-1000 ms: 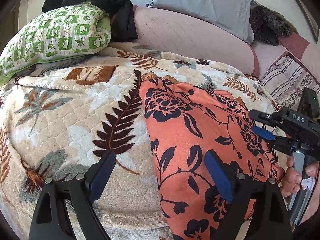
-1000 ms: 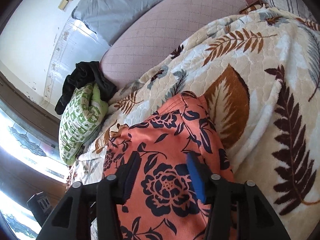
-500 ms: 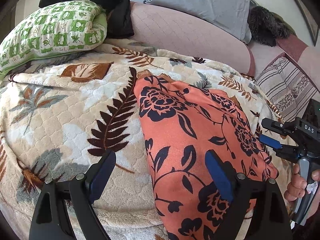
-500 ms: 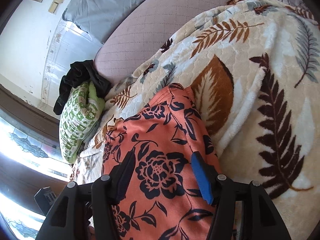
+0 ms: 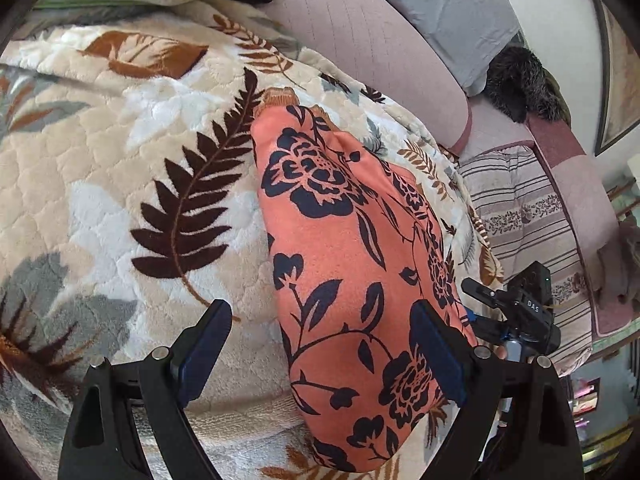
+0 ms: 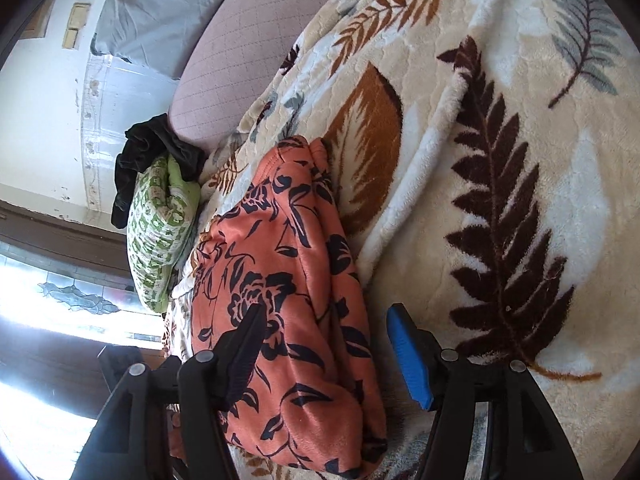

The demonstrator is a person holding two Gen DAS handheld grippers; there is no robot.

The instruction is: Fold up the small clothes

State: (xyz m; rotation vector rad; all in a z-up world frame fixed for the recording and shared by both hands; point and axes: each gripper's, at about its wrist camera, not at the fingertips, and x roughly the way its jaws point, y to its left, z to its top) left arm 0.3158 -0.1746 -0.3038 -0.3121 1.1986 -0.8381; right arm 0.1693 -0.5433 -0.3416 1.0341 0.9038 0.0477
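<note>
While the left gripper (image 5: 320,348) stands wide open, gripping nothing, the orange floral garment (image 5: 352,264) runs from twelve to six o'clock on the leaf-print blanket (image 5: 120,200), with the right gripper (image 5: 480,308) at three o'clock. From the right wrist, its jaws are opening astride the garment's near edge, unpressed.

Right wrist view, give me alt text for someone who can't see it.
An orange floral garment lies on a leaf-print blanket, between the open fingers of the right tool, whose jaws are opening. Behind it sit a green pillow and black cloth.
</note>
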